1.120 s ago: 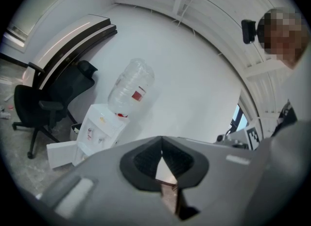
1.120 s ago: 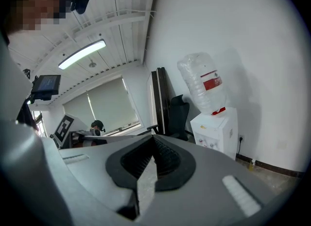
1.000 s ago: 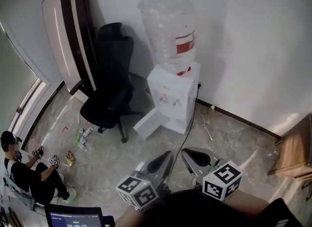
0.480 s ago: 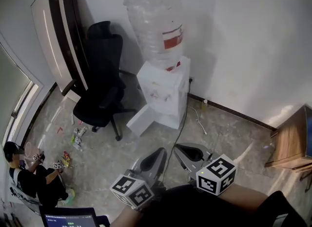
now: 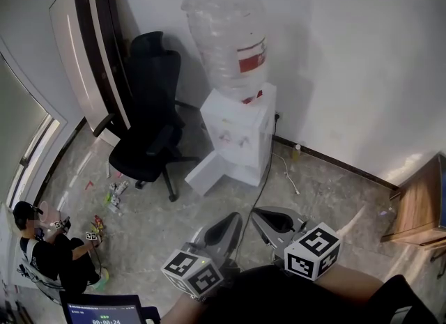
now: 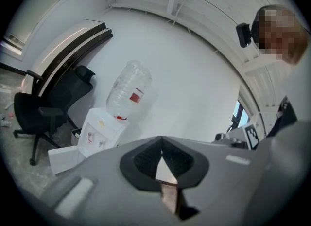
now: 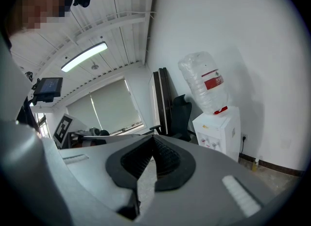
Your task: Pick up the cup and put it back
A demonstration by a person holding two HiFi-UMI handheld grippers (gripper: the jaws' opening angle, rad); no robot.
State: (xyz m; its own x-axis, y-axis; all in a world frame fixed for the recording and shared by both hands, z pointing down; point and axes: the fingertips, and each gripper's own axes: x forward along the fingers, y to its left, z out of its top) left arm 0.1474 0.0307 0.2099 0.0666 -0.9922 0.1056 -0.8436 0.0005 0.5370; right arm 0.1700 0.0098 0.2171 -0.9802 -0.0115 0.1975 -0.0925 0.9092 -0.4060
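White water dispenser (image 5: 240, 138) bearing inverted bottle (image 5: 226, 44); black office chair (image 5: 150, 131) just beside it; person (image 5: 49, 260) seated on floor (image 5: 327, 201).

A: Walls, floor?
B: White wall (image 5: 362, 51) at 12, pale marbled floor (image 5: 327, 204).
A: Furniture?
B: Black office chair (image 5: 150, 127) at 10, white water dispenser (image 5: 240, 134) against the wall at 12, wooden cabinet (image 5: 418, 204) at 3. Ceiling strip light (image 7: 83, 56) on.

Left claw (image 5: 235, 219), right claw (image 5: 259, 215) grey, black-padded; marker cubes (image 5: 193, 274); clothing (image 5: 279, 298) seemingly black.
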